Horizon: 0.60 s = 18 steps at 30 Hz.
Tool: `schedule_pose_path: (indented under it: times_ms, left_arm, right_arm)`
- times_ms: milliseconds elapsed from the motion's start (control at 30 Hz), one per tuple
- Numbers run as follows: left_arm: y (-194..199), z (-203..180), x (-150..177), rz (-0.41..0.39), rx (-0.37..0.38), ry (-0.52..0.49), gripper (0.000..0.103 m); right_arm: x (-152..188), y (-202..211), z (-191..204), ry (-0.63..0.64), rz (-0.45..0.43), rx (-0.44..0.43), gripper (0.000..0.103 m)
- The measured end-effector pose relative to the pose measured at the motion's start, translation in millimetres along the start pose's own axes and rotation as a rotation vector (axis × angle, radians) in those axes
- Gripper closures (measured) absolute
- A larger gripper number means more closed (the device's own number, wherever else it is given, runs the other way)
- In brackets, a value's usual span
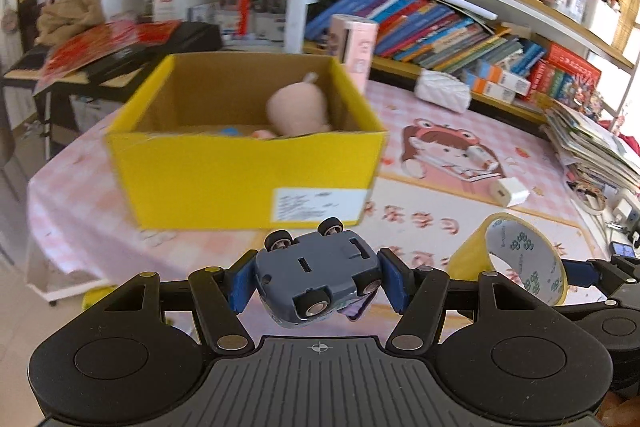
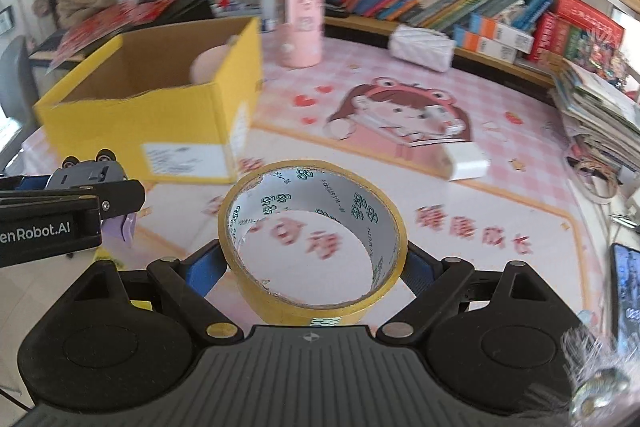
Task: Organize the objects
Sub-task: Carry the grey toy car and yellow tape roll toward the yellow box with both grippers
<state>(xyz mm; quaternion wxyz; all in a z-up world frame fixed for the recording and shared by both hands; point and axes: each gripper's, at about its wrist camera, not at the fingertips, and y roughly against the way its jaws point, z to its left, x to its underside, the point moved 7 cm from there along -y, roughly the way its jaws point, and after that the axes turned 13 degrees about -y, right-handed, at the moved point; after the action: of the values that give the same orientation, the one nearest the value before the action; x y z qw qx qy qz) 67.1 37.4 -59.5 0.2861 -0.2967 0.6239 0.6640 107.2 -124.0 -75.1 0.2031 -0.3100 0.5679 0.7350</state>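
My left gripper (image 1: 316, 281) is shut on a grey toy car (image 1: 320, 275), held belly-up with its black wheels showing, just in front of the yellow cardboard box (image 1: 240, 179). Inside the box lies a pink plush toy (image 1: 298, 109). My right gripper (image 2: 312, 267) is shut on a roll of yellow tape (image 2: 312, 239), its blue pads pressed on both sides. The tape roll (image 1: 516, 259) also shows at the right of the left wrist view. In the right wrist view the left gripper (image 2: 72, 203) with the car (image 2: 86, 173) hangs at the left, near the box (image 2: 160, 115).
A pink tablecloth with a cartoon girl (image 2: 400, 115) covers the table. On it lie a white charger block (image 2: 466, 161), a pink canister (image 2: 302, 21) and a white quilted pouch (image 2: 422, 47). Bookshelves (image 1: 440, 27) stand behind; a paper stack (image 2: 600, 111) and a phone (image 2: 628, 291) sit at the right.
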Motion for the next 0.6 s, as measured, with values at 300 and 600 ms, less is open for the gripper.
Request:
schedule_pose_path:
  times_ms: [300, 600]
  left_arm:
    - [30, 43, 28, -0.001, -0.059, 0.041, 0.041]
    - [55, 73, 39, -0.035, -0.094, 0.049, 0.041]
  right_arm:
    - [28, 13, 52, 0.040, 0.017, -0.056, 0.013]
    - [40, 24, 87, 0.051, -0.004, -0.086, 0.013]
